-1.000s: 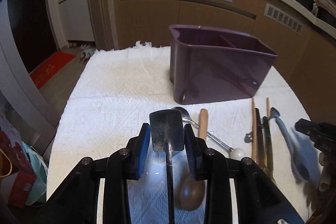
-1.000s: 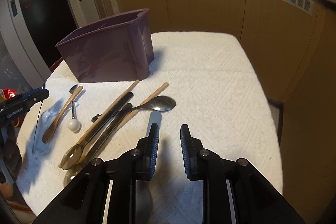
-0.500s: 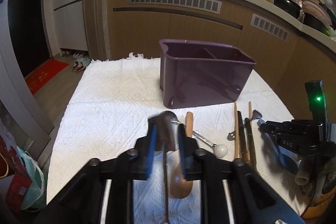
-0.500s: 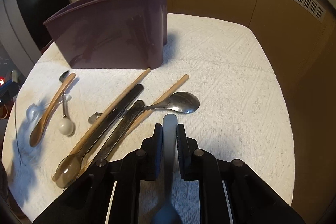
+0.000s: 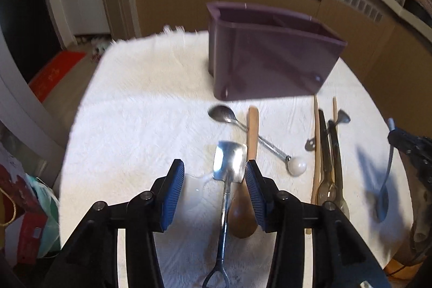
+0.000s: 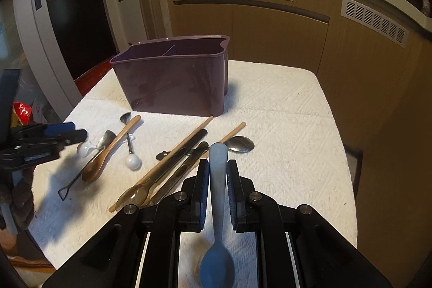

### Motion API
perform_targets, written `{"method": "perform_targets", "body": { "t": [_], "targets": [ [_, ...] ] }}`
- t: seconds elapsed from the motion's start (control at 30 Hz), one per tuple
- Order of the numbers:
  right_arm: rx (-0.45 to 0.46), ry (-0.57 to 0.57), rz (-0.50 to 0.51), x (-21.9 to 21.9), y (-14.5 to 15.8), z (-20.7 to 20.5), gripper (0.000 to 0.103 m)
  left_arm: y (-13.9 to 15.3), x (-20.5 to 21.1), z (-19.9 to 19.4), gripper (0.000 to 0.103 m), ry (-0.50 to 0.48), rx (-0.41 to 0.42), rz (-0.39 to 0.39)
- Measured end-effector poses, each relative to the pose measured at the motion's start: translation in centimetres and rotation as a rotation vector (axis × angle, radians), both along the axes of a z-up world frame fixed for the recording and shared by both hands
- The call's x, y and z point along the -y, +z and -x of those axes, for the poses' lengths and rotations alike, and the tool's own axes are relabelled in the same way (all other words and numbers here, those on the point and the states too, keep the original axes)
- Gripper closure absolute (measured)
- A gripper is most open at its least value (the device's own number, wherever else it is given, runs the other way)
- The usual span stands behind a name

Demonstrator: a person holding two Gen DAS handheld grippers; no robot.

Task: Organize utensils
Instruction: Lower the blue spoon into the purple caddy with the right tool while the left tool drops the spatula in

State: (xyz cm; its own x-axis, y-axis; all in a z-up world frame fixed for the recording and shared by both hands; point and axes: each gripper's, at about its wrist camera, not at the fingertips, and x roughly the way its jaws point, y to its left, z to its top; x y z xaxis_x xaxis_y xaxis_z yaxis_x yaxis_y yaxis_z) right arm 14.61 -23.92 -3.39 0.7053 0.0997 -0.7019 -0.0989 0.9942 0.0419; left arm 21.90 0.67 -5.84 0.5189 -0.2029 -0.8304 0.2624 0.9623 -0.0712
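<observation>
My left gripper (image 5: pixel 214 165) points down over the white cloth and its jaws are opening. A shovel-shaped metal spoon (image 5: pixel 229 161) lies loose between them, close to the right pad, with neither pad pressing on it. My right gripper (image 6: pixel 218 169) is shut on the handle of a blue spoon (image 6: pixel 217 261), held above the cloth with its bowl toward the camera. The purple divided caddy (image 6: pixel 175 82) stands upright beyond both grippers. In the left wrist view the right gripper (image 5: pixel 405 145) appears at the right edge with the blue spoon (image 5: pixel 383 196) hanging from it.
On the cloth lie a wooden spoon (image 5: pixel 252 131), a white-ball-ended spoon (image 5: pixel 270 147), long wooden and dark utensils (image 6: pixel 183 150), a translucent brown spoon (image 6: pixel 135 196) and a metal spoon (image 6: pixel 240 145). The table edge (image 6: pixel 343 153) drops off at the right, before brown cabinets.
The left jaws closed on the shovel spoon, then spread apart, leaving it loose. The right jaws closed on the blue spoon and lifted it off the cloth.
</observation>
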Motion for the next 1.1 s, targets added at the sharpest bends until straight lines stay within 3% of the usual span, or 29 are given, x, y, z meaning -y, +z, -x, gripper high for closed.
{"method": "perform_targets", "body": {
  "t": [0.17, 0.3, 0.4, 0.43, 0.63, 0.77, 1.1],
  "targets": [
    [0.008, 0.017, -0.001, 0.2, -0.2, 0.4, 0.089, -2.0, 2.0, -1.6, 0.06, -0.075, -0.021, -0.119],
    [-0.002, 0.017, -0.006, 0.5, -0.7, 0.3, 0.089, -3.2, 3.2, -3.0, 0.06, -0.132, -0.071, -0.131],
    [-0.013, 0.014, -0.015, 0.6, -1.2, 0.1, 0.089, -3.0, 4.0, -2.9, 0.066, -0.176, -0.052, -0.154],
    [-0.017, 0.013, -0.016, 0.7, -1.3, 0.0, 0.089, -3.0, 4.1, -2.7, 0.073, -0.192, -0.052, -0.147],
    [-0.021, 0.008, -0.017, 0.8, -1.4, -0.1, 0.089, -2.7, 3.6, -1.2, 0.074, -0.185, 0.009, -0.142],
    [0.001, 0.011, -0.016, 0.6, -0.5, 0.4, 0.089, -0.7, 3.0, 0.7, 0.074, -0.153, 0.098, -0.107],
    [0.139, 0.046, -0.031, -0.5, 4.8, 1.3, 0.089, 9.3, 1.9, 4.6, 0.074, -0.133, 0.39, 0.032]
  ]
}}
